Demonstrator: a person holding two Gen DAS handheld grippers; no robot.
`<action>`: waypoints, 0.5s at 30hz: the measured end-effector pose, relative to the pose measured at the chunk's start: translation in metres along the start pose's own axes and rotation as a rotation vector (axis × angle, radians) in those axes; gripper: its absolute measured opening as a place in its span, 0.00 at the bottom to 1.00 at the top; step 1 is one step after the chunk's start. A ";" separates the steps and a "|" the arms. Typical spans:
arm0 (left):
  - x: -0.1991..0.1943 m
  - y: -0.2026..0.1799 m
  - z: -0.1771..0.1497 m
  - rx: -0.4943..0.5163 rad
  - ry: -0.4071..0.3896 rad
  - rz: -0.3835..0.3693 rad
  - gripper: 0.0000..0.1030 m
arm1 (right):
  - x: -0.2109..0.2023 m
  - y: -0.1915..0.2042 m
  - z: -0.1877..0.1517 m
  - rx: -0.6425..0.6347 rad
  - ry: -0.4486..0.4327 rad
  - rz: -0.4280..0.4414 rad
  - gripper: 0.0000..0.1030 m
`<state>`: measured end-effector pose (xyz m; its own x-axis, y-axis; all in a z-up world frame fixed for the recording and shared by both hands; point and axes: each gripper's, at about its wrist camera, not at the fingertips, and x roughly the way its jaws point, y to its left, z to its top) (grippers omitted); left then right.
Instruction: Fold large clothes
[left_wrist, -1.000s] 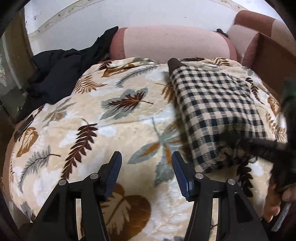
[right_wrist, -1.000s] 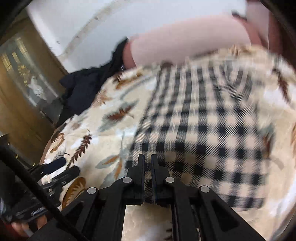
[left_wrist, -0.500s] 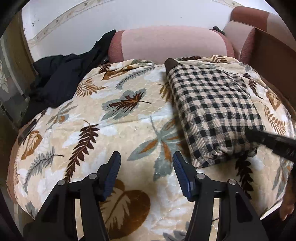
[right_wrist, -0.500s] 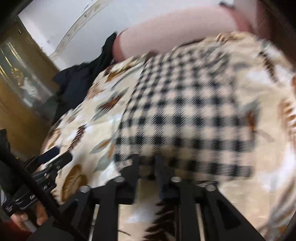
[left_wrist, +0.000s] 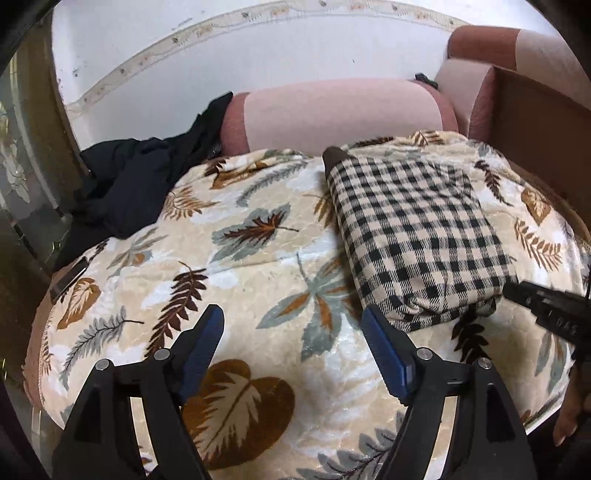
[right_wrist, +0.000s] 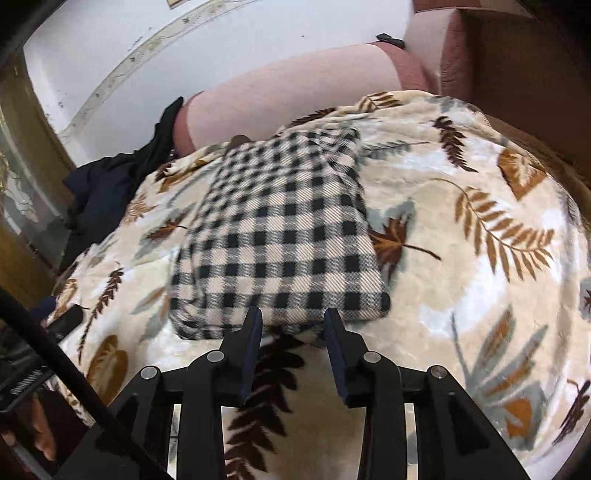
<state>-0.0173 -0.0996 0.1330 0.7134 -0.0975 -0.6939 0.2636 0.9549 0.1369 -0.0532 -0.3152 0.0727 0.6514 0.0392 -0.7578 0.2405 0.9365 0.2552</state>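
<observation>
Leaf-print blanket (left_wrist: 236, 266) spread over a rounded seat; pink sofa back (left_wrist: 332, 110) behind it, white wall above, a black garment (left_wrist: 125, 184) heaped at the far left.

Checked cloth (right_wrist: 280, 240) lies folded flat on the blanket, toward its right side.

Left gripper (left_wrist: 291, 328) — jaws wide, have just been opening further, nothing between them, blanket only below.

Right gripper (right_wrist: 293, 325) — jaws partly apart, just been opening, tips at the cloth's near edge, not pinching it.
</observation>
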 end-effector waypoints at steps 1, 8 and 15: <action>-0.002 0.001 0.000 -0.002 -0.007 0.008 0.75 | 0.000 0.000 -0.001 0.003 -0.001 -0.002 0.37; -0.007 -0.001 -0.003 0.004 -0.002 -0.004 0.75 | 0.000 0.002 -0.003 -0.005 -0.016 -0.026 0.42; 0.015 0.000 0.001 -0.002 0.059 -0.049 0.75 | 0.003 0.005 -0.001 -0.025 -0.016 -0.034 0.42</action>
<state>-0.0063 -0.1017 0.1234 0.6602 -0.1276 -0.7402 0.2957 0.9500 0.1001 -0.0502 -0.3100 0.0710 0.6547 0.0023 -0.7559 0.2441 0.9458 0.2143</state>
